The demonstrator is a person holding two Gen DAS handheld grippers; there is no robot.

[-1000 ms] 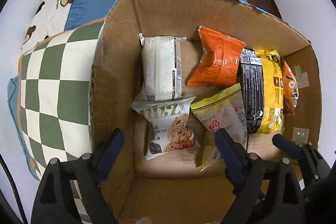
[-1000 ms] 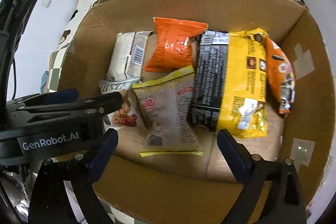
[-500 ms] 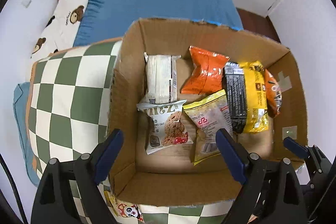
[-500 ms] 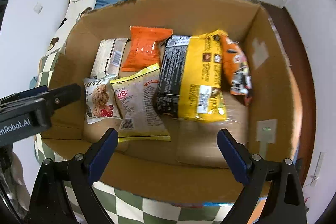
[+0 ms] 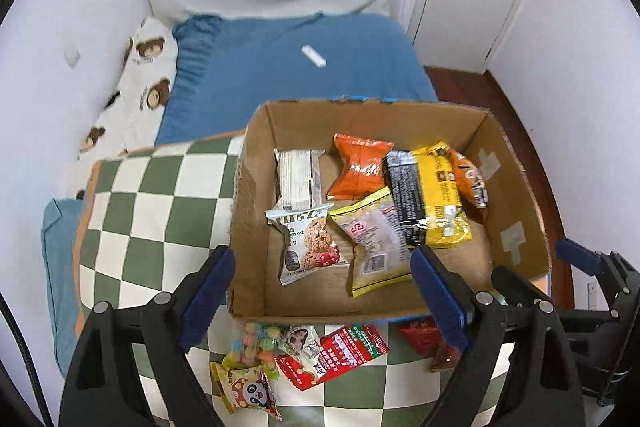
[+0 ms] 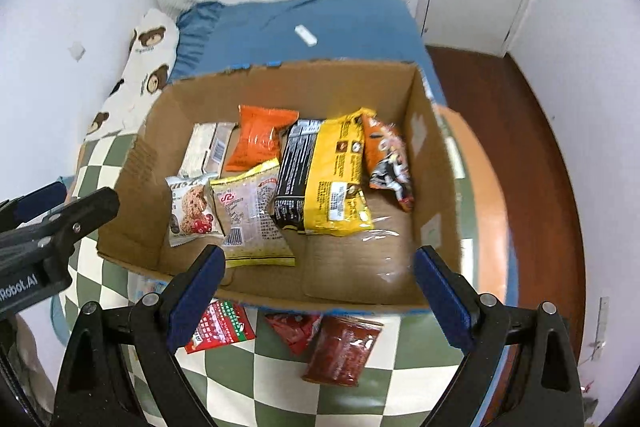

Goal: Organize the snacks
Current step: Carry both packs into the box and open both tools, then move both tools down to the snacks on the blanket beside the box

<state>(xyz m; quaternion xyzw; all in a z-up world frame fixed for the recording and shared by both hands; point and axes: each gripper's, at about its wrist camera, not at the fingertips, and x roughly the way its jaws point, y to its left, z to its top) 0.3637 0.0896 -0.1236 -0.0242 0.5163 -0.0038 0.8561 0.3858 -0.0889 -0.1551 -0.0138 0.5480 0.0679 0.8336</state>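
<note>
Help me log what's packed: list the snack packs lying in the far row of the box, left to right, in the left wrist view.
White wrapped pack → orange pouch → black-and-yellow bag → orange-and-black bag against the right side of the cardboard box.

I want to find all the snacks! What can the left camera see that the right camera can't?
Only the left view shows the panda packet and the candy bag on the checked blanket. Only the right view shows the dark red pouch in full. Both show the box with the orange packet and yellow bag inside, and the red-green packet outside it.
</note>
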